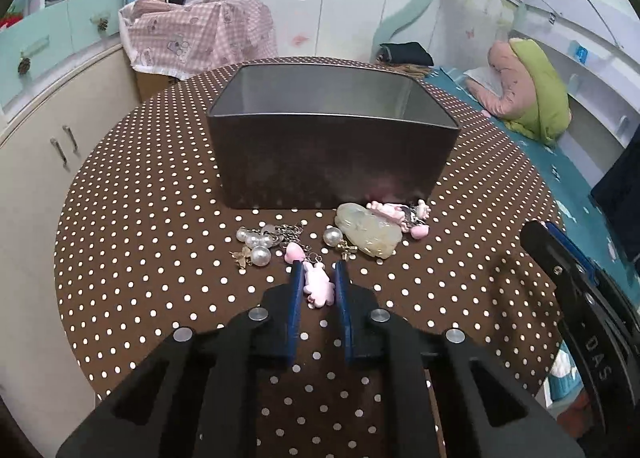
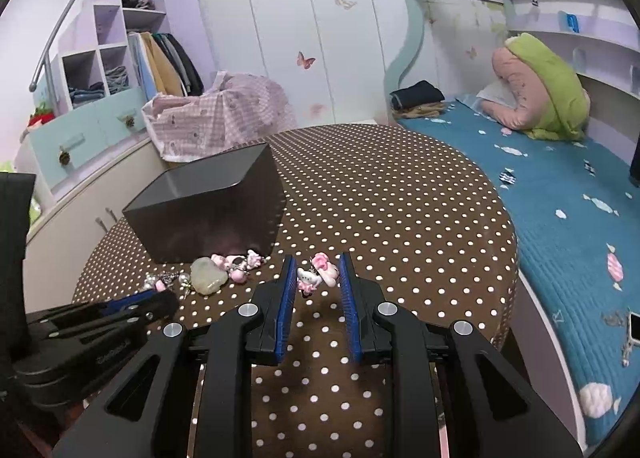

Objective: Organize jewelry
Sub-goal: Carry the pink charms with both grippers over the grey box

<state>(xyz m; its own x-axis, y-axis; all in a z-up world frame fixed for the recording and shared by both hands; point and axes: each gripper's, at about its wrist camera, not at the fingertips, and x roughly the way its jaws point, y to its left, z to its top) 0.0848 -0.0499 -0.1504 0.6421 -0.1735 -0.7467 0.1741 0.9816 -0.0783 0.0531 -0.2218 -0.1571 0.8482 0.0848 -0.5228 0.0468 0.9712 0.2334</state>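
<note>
The left gripper (image 1: 317,272) sits low over the brown, white-dotted tablecloth (image 1: 140,218), its blue-padded fingers apart and straddling a small pink rabbit-shaped charm (image 1: 318,285) that lies between them. The pads look close to the charm's sides, though from this angle it cannot be told whether they touch it yet, so this reads as a grasp being lined up rather than one made. Just ahead of those fingertips is the rest of the loose jewelry: a cluster of white pearl beads on a silver chain (image 1: 256,244) ahead and to the left, a pale translucent carved stone pendant (image 1: 370,232) ahead and to the right, and a pink figure keychain (image 1: 400,214) beyond it against the dark grey rectangular metal tin (image 1: 332,162). The tin stands open straight ahead of the left gripper and appears empty, the likely destination for each piece. The right gripper (image 2: 318,278) is set well to the right of the pile, its fingers also parted around a pink and white cartoon-figure charm (image 2: 318,277) resting on the cloth; for this hand the tin lies ahead and to the left. Working one piece per hand probably keeps the chains from tangling.
</note>
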